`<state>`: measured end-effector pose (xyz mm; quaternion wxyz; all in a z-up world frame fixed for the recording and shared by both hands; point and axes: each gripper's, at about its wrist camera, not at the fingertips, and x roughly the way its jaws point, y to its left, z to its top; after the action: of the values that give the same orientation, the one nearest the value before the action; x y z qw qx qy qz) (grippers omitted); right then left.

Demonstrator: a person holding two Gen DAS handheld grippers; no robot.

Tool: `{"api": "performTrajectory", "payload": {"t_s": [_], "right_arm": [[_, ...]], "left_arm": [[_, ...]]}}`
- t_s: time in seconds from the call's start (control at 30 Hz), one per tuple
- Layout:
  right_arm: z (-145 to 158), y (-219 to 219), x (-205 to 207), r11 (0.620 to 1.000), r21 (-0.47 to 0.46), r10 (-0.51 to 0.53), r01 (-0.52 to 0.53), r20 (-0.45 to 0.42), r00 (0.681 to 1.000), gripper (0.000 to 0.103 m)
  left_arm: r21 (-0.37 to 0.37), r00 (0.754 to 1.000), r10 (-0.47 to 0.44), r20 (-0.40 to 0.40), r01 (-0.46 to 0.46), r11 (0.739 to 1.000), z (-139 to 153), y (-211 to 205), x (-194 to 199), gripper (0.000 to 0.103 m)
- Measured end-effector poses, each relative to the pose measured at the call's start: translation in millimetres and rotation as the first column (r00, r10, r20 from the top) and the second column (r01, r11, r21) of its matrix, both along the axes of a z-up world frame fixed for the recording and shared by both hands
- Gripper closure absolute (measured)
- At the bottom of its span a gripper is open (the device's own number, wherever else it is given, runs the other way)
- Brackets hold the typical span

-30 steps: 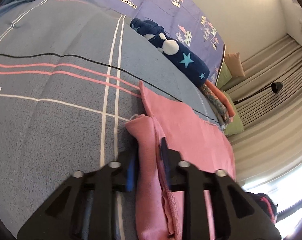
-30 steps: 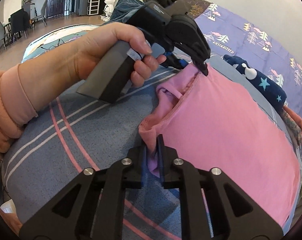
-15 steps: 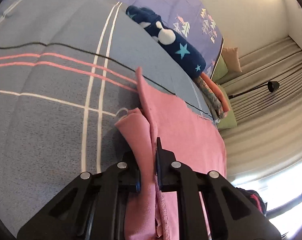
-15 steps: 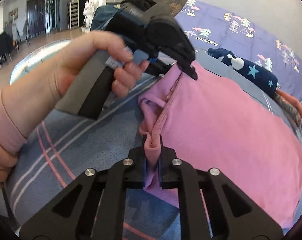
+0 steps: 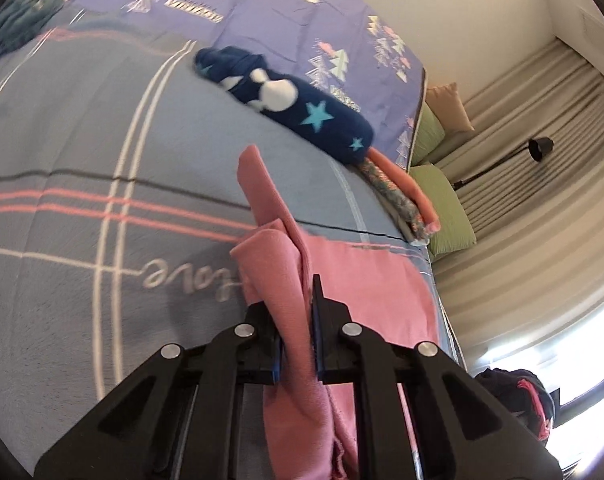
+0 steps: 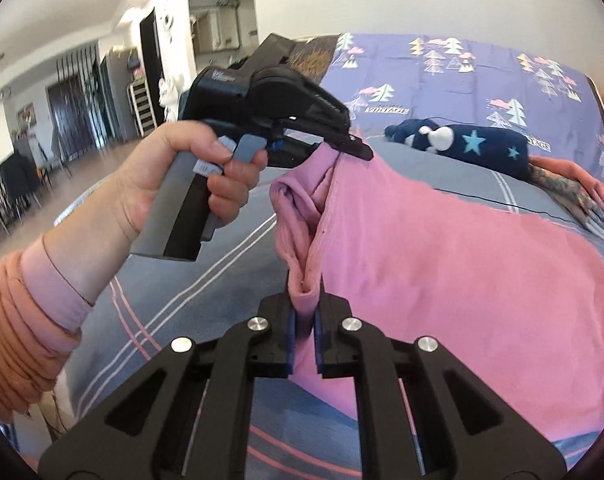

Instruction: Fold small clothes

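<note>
- Daylight fills both views, bright and even.
- In the left wrist view the strongest light pours from a window at the lower right, blown out to white glare beside the curtains.
- A warm bright patch glows on the wall at the top.
- A soft shadow lies on the bedspread just ahead of the jaws.
- The navy star-print roll is smeared by motion blur.
- In the right wrist view the far room is soft and blurred.
- Fisheye bending curves straight lines, and dark vignette fills the corners.
</note>
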<state>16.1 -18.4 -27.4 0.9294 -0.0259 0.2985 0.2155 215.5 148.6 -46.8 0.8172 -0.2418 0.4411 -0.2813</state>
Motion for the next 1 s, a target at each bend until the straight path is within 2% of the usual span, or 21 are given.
{"api": "performTrajectory", "payload": {"t_s": [0.3,0.43,0.7,1.0], "right_arm": [[16.2,-59.5,-15.2,0.990,0.109,-0.089,0.085,0.032,0.996,0.097],[15.2,-85.5,-19.2,0.983,0.149,-0.112,0.107,0.026,0.993,0.097],[1.5,-139.6,-21.0,0.954,0.250,-0.162,0.163,-0.024,0.986,0.097],[-15.1,-205.9,-31.3,0.902,0.358,-0.224,0.241,-0.090,0.970,0.097]], "left_arm": [[0.033,0.999,-0.019,0.048,0.017,0.999,35.8,-59.6,-2.1,0.092],[0.055,0.998,-0.040,0.050,0.037,0.998,40.8,-87.8,-3.1,0.092],[0.115,0.996,-0.085,0.027,0.082,0.990,37.2,-149.3,0.5,0.092],[0.184,0.988,-0.153,0.002,0.150,0.971,25.9,-224.9,3.6,0.092]]}}
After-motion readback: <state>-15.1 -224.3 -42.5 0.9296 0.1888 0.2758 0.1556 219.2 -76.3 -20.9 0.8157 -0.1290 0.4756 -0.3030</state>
